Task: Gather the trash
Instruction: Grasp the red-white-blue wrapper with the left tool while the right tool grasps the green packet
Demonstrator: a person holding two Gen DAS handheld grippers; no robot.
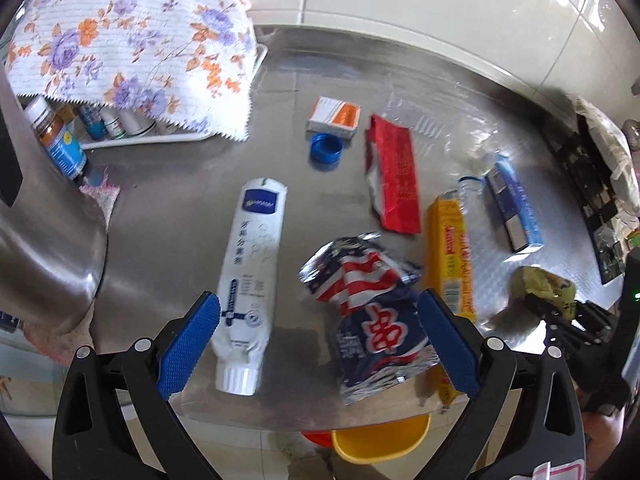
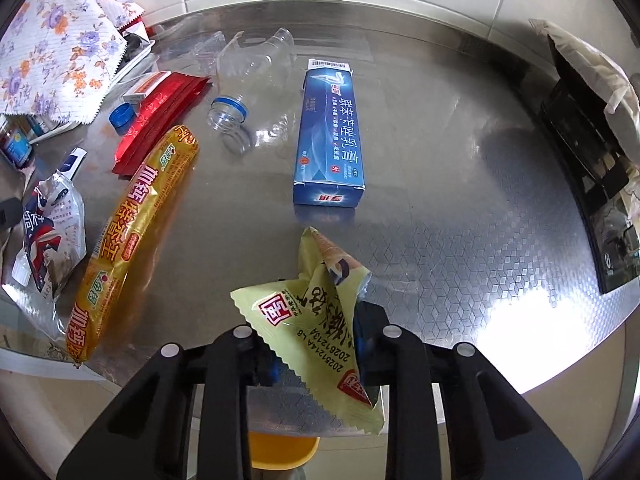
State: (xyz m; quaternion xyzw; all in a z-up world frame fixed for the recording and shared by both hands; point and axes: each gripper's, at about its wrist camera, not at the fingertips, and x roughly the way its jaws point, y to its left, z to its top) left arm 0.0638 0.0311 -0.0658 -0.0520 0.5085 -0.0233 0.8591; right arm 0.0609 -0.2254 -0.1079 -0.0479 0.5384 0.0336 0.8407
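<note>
My left gripper (image 1: 320, 300) stands open over the steel table (image 1: 304, 208). A crumpled flag-print snack bag (image 1: 368, 300) lies between its blue pads, close to the right one. A white tube (image 1: 250, 276) lies just inside the left pad. My right gripper (image 2: 320, 340) is shut on a pale yellow-green wrapper (image 2: 316, 320) at the table's front edge; the wrapper hides its fingertips. In the left wrist view that gripper (image 1: 560, 312) shows at the far right with the wrapper (image 1: 544, 284). A yellow sausage pack (image 2: 132, 232) and a blue carton (image 2: 330, 136) lie beyond.
A red packet (image 1: 394, 184), blue cap (image 1: 326, 152), small orange-white box (image 1: 334, 118) and crushed clear bottle (image 2: 240, 88) lie mid-table. A floral cloth (image 1: 132, 40) covers a rack of bottles at the left. A steel pot (image 1: 44, 240) stands near left. A yellow bin (image 1: 380, 440) sits below the edge.
</note>
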